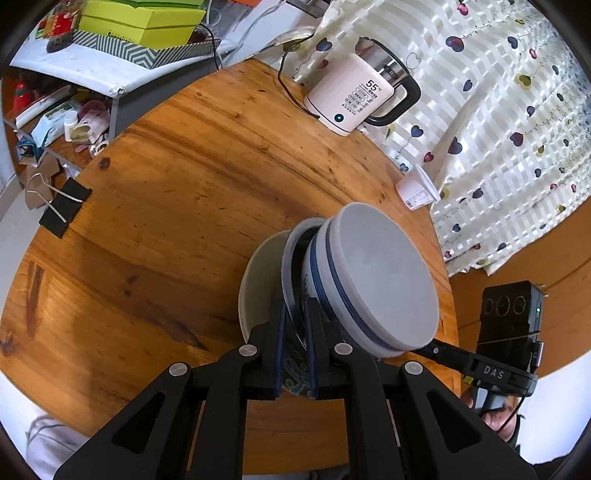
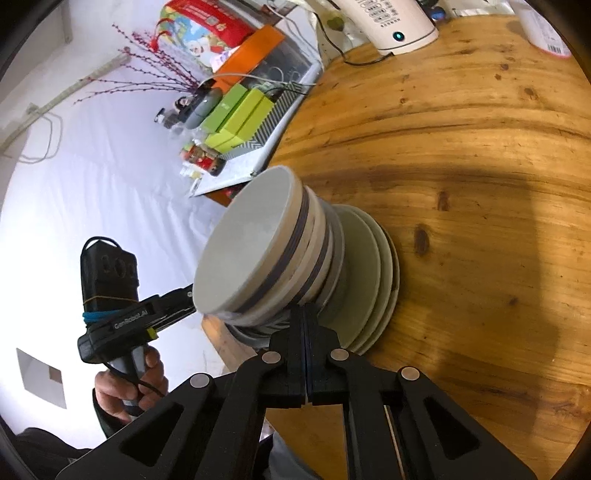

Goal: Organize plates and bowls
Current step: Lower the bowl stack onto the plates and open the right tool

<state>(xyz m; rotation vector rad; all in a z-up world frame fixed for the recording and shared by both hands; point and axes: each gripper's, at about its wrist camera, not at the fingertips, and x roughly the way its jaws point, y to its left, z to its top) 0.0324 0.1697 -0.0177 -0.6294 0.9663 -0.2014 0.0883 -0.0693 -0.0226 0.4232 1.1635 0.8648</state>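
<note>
A stack of dishes hangs over the round wooden table (image 1: 166,184): pale plates (image 1: 258,280) underneath and nested white bowls with blue bands (image 1: 384,280) on top. My left gripper (image 1: 295,332) is shut on the rim of a blue-patterned plate in the stack. From the opposite side my right gripper (image 2: 304,321) is shut on a thin plate rim below the bowls (image 2: 251,243). Each gripper shows in the other's view, reaching into the stack: the right gripper (image 1: 432,349) and the left gripper (image 2: 184,295). Whether the stack touches the table I cannot tell.
A white electric kettle (image 1: 354,96) with its cord stands at the table's far edge. A small white cup (image 1: 417,192) lies beside a heart-print cloth (image 1: 498,110). A black binder clip (image 1: 62,210) sits at the left edge. A cluttered shelf with green boxes (image 1: 140,22) stands beyond.
</note>
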